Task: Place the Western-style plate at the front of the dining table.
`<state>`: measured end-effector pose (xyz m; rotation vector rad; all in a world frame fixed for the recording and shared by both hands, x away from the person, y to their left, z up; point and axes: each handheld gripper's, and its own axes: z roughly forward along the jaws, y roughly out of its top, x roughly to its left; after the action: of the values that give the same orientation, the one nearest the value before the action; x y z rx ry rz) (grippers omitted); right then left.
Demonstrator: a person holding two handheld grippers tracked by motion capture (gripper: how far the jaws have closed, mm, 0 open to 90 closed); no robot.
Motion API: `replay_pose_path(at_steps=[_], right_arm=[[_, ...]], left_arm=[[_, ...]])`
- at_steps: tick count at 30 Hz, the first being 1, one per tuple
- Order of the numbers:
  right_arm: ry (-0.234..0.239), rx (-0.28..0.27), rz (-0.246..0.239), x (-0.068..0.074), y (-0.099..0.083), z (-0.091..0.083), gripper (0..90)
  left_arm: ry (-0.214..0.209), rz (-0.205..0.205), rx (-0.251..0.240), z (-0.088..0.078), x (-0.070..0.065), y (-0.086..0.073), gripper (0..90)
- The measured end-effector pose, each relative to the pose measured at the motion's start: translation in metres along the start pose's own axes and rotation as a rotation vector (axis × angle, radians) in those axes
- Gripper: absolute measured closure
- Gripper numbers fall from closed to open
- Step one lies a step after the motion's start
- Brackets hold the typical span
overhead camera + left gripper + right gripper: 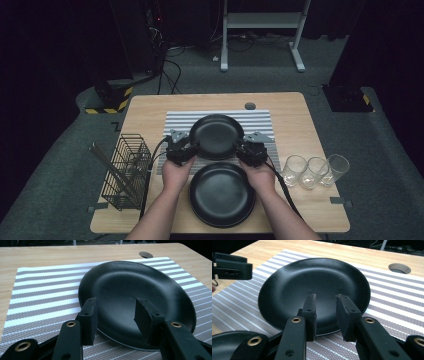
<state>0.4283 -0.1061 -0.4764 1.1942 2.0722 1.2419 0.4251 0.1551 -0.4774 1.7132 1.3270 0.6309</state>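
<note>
Since black plate (216, 136) was laid flat on striped mat (175, 122), left gripper (117, 315) and right gripper (327, 315) were spread astride its near rim, nothing pinched, likely releasing

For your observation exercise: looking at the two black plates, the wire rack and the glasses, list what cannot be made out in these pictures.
- Far plate, left gripper view: near rim behind the left tongs.
- Near plate, right gripper view: cut off at the corner.
- Wire rack, high view: contents too small to name.
- Glasses, high view: too small to tell if empty.
</note>
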Motion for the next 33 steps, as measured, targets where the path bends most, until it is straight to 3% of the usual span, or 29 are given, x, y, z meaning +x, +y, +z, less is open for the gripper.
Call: replay_pose_path(at_steps=[8, 19, 28, 33], right_arm=[[-0.002, -0.022, -0.016, 0.006, -0.004, -0.013, 68.1], [-0.014, -0.031, -0.031, 0.007, -0.012, -0.025, 66.6], [-0.012, -0.029, -0.041, 0.011, -0.023, -0.032, 66.2], [-0.019, -0.028, -0.047, 0.009, -0.028, -0.037, 65.1]], left_arm=[[-0.007, 0.025, -0.011, -0.007, -0.006, -0.007, 52.9], [-0.015, 0.009, 0.002, -0.016, -0.009, -0.017, 50.7], [-0.015, -0.017, -0.003, -0.027, -0.001, -0.028, 50.0], [-0.022, -0.006, 0.015, -0.032, 0.0, -0.033, 50.9]])
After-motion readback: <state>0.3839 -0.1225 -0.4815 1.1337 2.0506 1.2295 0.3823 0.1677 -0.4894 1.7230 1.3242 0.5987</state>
